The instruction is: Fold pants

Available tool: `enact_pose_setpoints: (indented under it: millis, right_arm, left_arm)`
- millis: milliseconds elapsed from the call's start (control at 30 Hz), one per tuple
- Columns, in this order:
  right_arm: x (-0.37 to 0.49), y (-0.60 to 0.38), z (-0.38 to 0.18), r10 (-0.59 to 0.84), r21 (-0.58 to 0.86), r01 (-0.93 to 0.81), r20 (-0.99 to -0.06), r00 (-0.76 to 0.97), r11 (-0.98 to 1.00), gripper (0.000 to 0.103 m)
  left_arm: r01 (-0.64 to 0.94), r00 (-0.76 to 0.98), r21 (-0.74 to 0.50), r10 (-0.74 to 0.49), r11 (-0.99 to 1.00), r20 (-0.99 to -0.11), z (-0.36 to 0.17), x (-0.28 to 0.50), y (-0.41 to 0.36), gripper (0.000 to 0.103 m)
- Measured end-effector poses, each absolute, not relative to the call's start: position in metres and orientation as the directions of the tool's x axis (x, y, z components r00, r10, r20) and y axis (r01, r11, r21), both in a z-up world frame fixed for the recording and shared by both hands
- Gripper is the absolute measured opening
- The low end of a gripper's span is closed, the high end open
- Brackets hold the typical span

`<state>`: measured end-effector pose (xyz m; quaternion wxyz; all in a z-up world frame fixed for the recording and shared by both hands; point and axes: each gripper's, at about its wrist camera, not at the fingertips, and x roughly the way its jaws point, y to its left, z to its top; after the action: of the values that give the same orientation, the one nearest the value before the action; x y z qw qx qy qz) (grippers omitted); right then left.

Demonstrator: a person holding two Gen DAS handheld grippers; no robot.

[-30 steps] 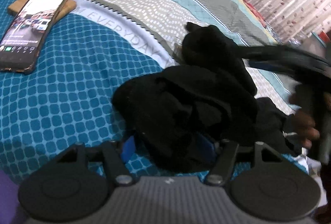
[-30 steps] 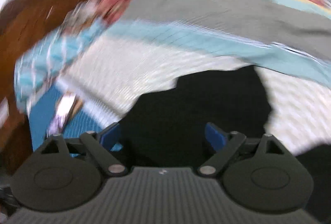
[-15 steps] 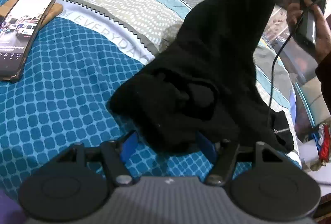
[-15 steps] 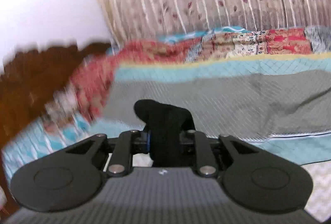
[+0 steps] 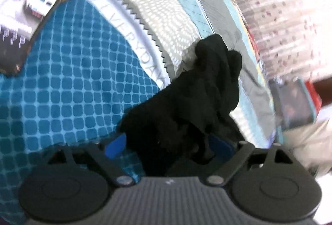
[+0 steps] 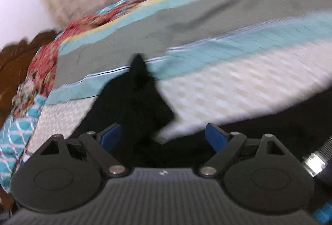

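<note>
The black pants point(image 5: 199, 96) lie in a crumpled heap on the patterned bedspread point(image 5: 72, 79). Their near end sits between the blue pads of my left gripper point(image 5: 168, 145). Its jaws are opening, and the left pad point(image 5: 115, 146) stands just clear of the cloth. In the right wrist view the pants point(image 6: 134, 100) spread dark under my right gripper point(image 6: 162, 136), with one corner sticking up. Those jaws are opening too, wide apart, and the pads press on nothing. Both views are blurred by motion.
A lit phone point(image 5: 31, 7) lies on a brown pad at the bedspread's far left. A flowered curtain point(image 5: 290, 7) hangs behind the bed. A brown wooden headboard point(image 6: 12, 63) and red patterned bedding point(image 6: 43, 67) are at the left.
The right gripper held a fold of the pants raised high; now its jaws are apart and the cloth has dropped onto the bed. The left jaws have widened, and both cameras have rolled.
</note>
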<state>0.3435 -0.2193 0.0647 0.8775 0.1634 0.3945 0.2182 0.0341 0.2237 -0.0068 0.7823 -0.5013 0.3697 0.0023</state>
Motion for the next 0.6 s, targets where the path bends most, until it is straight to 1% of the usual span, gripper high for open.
enact_pose_setpoints:
  millis: [100, 167, 200, 233, 267, 333, 367, 400, 433, 467, 500, 533, 600]
  right_arm:
    - [0.308, -0.303, 0.066, 0.426, 0.499, -0.089, -0.62, 0.659, 0.862, 0.077]
    - [0.282, -0.356, 0.06, 0.349, 0.52, 0.042, -0.629, 0.695, 0.853, 0.065]
    - [0.271, -0.381, 0.056, 0.312, 0.531, 0.112, -0.641, 0.701, 0.84, 0.063]
    - [0.262, -0.404, 0.051, 0.275, 0.539, 0.182, -0.657, 0.701, 0.822, 0.057]
    - [0.256, -0.422, 0.046, 0.252, 0.548, 0.234, -0.668, 0.7, 0.803, 0.054]
    - [0.245, -0.445, 0.038, 0.234, 0.58, 0.293, -0.665, 0.709, 0.76, 0.054]
    - [0.245, -0.451, 0.037, 0.231, 0.587, 0.3, -0.661, 0.714, 0.752, 0.055]
    - [0.246, -0.452, 0.037, 0.222, 0.585, 0.303, -0.658, 0.719, 0.753, 0.055]
    - [0.249, -0.447, 0.039, 0.214, 0.571, 0.287, -0.654, 0.726, 0.769, 0.055]
    - [0.252, -0.44, 0.044, 0.213, 0.546, 0.251, -0.648, 0.731, 0.799, 0.055]
    - [0.256, -0.426, 0.05, 0.217, 0.501, 0.187, -0.641, 0.736, 0.845, 0.055]
    - [0.26, -0.407, 0.056, 0.223, 0.439, 0.11, -0.637, 0.738, 0.892, 0.055]
    - [0.267, -0.37, 0.061, 0.233, 0.3, -0.039, -0.646, 0.727, 0.953, 0.058]
  left_arm:
    - [-0.384, 0.754, -0.837, -0.39, 0.39, -0.528, -0.016, 0.03, 0.23, 0.095]
    - [-0.396, 0.761, -0.848, -0.391, 0.352, -0.517, -0.021, 0.03, 0.233, 0.095]
    - [-0.403, 0.762, -0.85, -0.39, 0.341, -0.517, -0.022, 0.032, 0.232, 0.095]
    - [-0.41, 0.76, -0.849, -0.39, 0.333, -0.52, -0.023, 0.032, 0.23, 0.095]
    - [-0.417, 0.756, -0.846, -0.39, 0.333, -0.526, -0.022, 0.035, 0.229, 0.095]
    - [-0.434, 0.746, -0.835, -0.385, 0.337, -0.543, -0.021, 0.039, 0.221, 0.094]
    - [-0.446, 0.74, -0.825, -0.376, 0.347, -0.558, -0.02, 0.04, 0.216, 0.09]
    - [-0.46, 0.732, -0.811, -0.363, 0.362, -0.577, -0.018, 0.041, 0.211, 0.078]
    - [-0.468, 0.725, -0.801, -0.356, 0.373, -0.589, -0.017, 0.042, 0.208, 0.069]
    - [-0.473, 0.719, -0.794, -0.354, 0.381, -0.598, -0.016, 0.042, 0.204, 0.047]
    - [-0.477, 0.713, -0.792, -0.358, 0.383, -0.603, -0.016, 0.043, 0.202, 0.029]
    - [-0.479, 0.709, -0.789, -0.359, 0.386, -0.606, -0.015, 0.044, 0.2, 0.024]
    - [-0.491, 0.709, -0.766, -0.32, 0.416, -0.628, -0.007, 0.041, 0.195, 0.022]
